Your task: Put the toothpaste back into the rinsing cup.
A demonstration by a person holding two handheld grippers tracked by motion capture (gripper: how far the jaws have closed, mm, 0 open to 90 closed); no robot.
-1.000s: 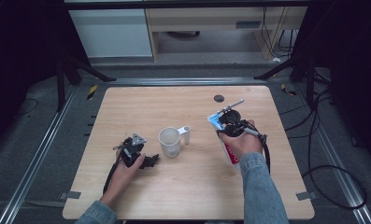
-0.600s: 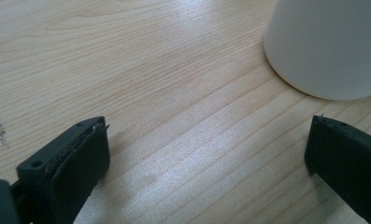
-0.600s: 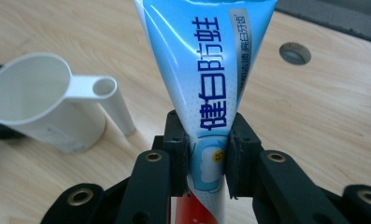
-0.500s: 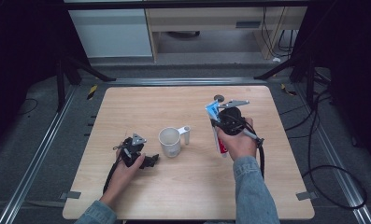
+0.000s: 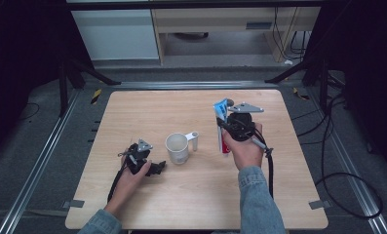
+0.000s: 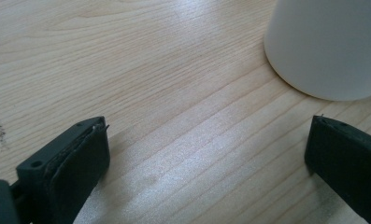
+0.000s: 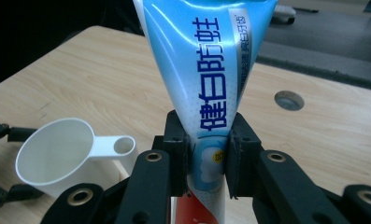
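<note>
While glossy, the blue toothpaste tube (image 7: 206,88) tapers into the right gripper (image 7: 206,161)

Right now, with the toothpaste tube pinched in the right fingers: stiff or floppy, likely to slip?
The toothpaste tube probably flexes: the right gripper dents it where the fingers squeeze. Its glossy skin looks slick, so it might creep under a light grip. It seems light for its size, held upright above the table from a single pinch point.
</note>
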